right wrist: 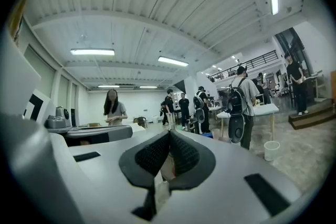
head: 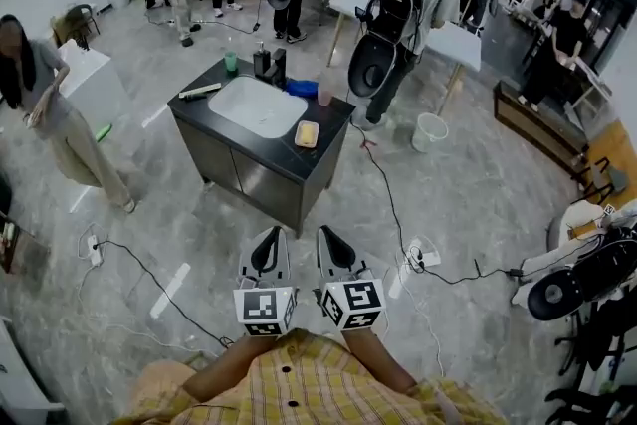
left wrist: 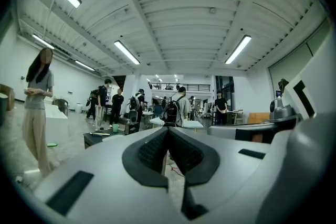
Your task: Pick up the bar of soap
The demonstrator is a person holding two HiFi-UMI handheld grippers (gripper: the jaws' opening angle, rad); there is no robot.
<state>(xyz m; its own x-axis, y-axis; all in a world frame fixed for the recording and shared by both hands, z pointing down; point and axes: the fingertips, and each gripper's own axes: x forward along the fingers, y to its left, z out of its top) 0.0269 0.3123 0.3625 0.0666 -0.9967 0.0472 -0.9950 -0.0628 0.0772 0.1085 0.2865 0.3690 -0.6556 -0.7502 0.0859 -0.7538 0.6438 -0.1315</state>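
The person holds both arms close to the body, forearms in yellow checked sleeves (head: pixel 299 383) reaching forward side by side. The left claw (head: pixel 267 246) and the right claw (head: pixel 334 244) point level and nearly parallel, just beside each other above the grey floor (head: pixel 199 244). Each claw's own view shows its dark pads pressed together with nothing between them. Both aim toward the dark desk (head: pixel 204 109), which stands well apart from them. The bar of soap (head: pixel 307 133) lies on the desk top just beside the white basin (head: pixel 257 106), at the near right corner, untouched.
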